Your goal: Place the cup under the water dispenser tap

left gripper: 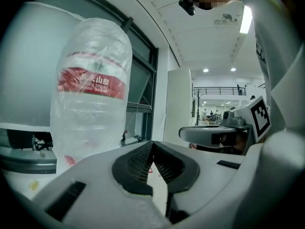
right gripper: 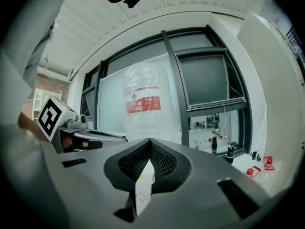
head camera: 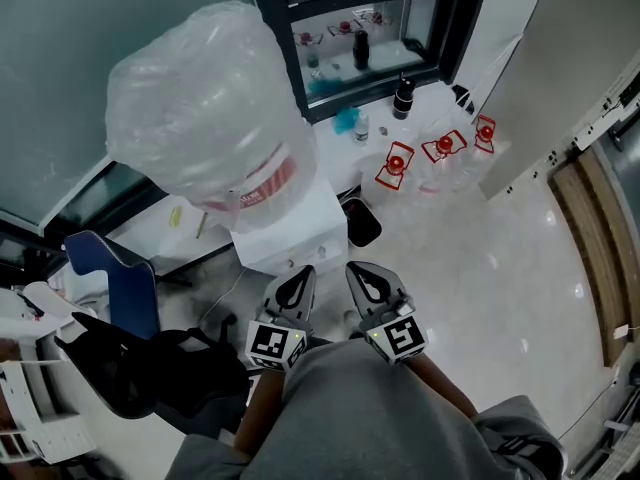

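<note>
A white water dispenser [head camera: 290, 230] stands against the window, and a large clear bottle wrapped in plastic [head camera: 205, 108] sits on top of it. That bottle [left gripper: 90, 85] also fills the left of the left gripper view, and the same bottle [right gripper: 145, 104] stands mid-frame in the right gripper view. My left gripper [head camera: 297, 286] and right gripper [head camera: 364, 280] are held side by side close to my body, in front of the dispenser. Both are shut with nothing between the pads: left gripper [left gripper: 152, 145], right gripper [right gripper: 150, 143]. No cup shows in any view.
Empty bottles with red caps [head camera: 395, 165] lie on the floor to the right of the dispenser. A black bin [head camera: 362, 223] stands beside it. Dark bottles [head camera: 404, 96] sit on the window ledge. A blue chair [head camera: 112, 278] and a black bag [head camera: 150, 368] are at the left.
</note>
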Available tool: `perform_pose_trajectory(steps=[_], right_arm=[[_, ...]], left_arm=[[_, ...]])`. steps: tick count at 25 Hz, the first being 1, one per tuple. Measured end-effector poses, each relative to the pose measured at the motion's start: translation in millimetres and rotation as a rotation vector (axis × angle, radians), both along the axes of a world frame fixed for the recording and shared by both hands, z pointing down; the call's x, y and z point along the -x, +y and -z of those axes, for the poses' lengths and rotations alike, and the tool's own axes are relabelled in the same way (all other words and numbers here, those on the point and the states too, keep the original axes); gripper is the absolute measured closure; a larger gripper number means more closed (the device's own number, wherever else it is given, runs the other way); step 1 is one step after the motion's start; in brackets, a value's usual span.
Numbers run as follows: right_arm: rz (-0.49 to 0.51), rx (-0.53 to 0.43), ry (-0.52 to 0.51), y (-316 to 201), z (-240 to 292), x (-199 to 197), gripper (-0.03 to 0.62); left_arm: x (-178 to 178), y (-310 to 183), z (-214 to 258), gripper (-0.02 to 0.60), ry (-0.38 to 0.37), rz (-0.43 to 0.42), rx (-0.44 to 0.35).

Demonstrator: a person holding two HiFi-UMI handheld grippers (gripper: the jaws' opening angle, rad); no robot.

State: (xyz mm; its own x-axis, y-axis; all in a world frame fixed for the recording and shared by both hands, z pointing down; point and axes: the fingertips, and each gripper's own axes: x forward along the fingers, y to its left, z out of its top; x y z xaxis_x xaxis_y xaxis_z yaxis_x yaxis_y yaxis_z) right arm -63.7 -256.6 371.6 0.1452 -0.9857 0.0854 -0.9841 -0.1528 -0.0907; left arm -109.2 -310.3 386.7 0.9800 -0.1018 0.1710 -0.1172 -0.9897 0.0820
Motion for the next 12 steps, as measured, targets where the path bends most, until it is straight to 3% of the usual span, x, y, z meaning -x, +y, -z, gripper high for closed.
perform_pose_trajectory(steps=[12], right_arm=[[0.002,-0.031,0.026,15.3,12.4,-9.8,0.583]], left_arm=[[-12.7,14.5,21.2,0.572,0.047,-0.017,-0.035]])
